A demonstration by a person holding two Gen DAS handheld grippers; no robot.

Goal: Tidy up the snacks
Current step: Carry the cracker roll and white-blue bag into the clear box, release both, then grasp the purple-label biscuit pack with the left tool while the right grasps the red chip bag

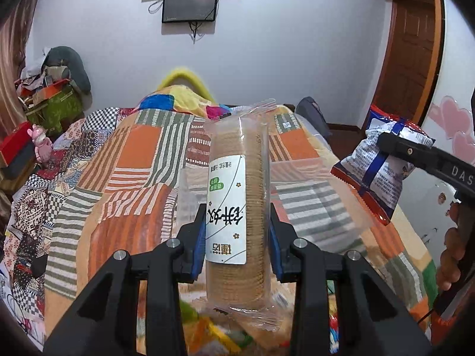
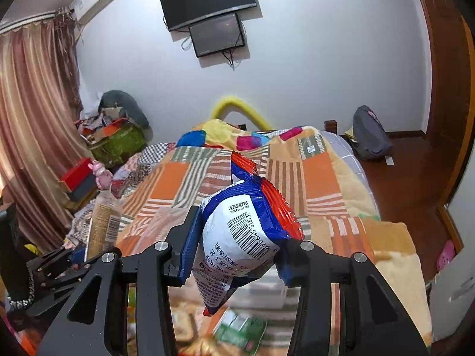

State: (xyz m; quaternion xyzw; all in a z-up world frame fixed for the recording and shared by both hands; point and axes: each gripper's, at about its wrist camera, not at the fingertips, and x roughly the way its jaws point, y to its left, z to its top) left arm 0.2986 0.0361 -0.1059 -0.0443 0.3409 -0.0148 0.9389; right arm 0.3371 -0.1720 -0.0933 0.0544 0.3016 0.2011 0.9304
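Left gripper [image 1: 237,237] tilted downward, fingers clamping biscuit pack [image 1: 237,207] | right gripper [image 2: 234,255] tilted downward, fingers gripping snack bag [image 2: 237,243]

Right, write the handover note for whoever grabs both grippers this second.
Left gripper: shut on the cracker sleeve, held upright above the patchwork bedspread.
Right gripper: shut on the blue, white and red snack bag, also lifted over the bed.
More snack packets lie blurred below the grippers; a clear container sits under the right one.
Done: both items picked up. Left: set each down in its place, which is not clear from here, then sort the remaining packets.
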